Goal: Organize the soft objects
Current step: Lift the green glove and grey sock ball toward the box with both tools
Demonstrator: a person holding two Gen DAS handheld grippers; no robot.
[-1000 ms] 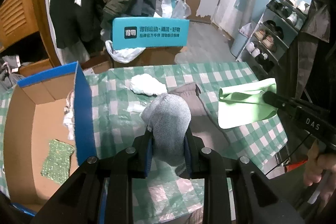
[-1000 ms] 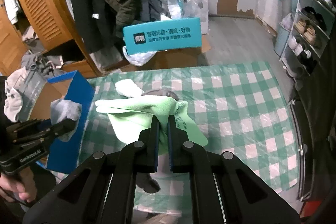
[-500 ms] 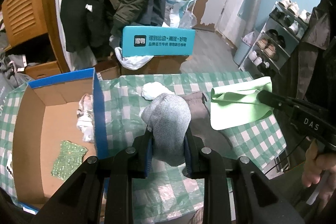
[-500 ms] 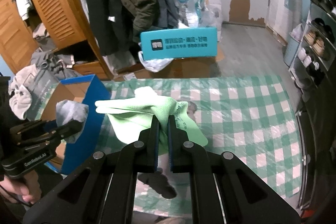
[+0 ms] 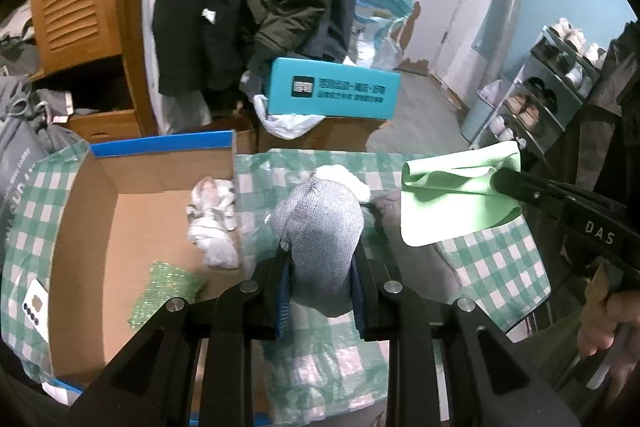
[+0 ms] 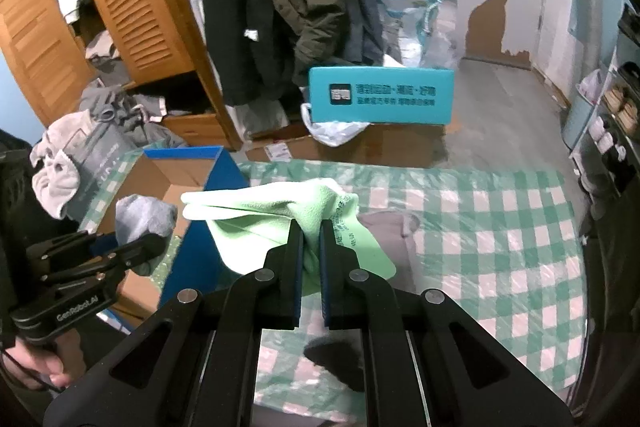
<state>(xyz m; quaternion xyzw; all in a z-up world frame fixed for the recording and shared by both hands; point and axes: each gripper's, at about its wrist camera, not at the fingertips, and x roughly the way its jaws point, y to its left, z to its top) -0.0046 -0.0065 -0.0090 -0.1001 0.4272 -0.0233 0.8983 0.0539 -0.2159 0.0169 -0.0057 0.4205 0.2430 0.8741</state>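
My left gripper (image 5: 320, 259) is shut on a grey knitted sock (image 5: 320, 223), held in the air just right of the open cardboard box (image 5: 132, 183). The box has blue edges and holds a white patterned cloth (image 5: 212, 215) and a green glittery piece (image 5: 168, 287). My right gripper (image 6: 310, 231) is shut on a light green cloth (image 6: 256, 215) that hangs over the checked table. In the left wrist view the right gripper (image 5: 500, 181) shows at the right with the green cloth (image 5: 448, 203). In the right wrist view the left gripper (image 6: 160, 243) carries the grey sock (image 6: 144, 217) beside the box (image 6: 216, 183).
A white soft item (image 5: 344, 177) and a grey-brown cloth (image 6: 388, 231) lie on the green checked tablecloth (image 6: 500, 227). A teal box (image 5: 332, 93) stands on cartons behind the table. Coats hang at the back; a shoe rack (image 5: 548, 95) stands at the right.
Both grippers have moved left toward the cardboard box and risen a little, each keeping its item. More of the box interior now shows in the left wrist view.
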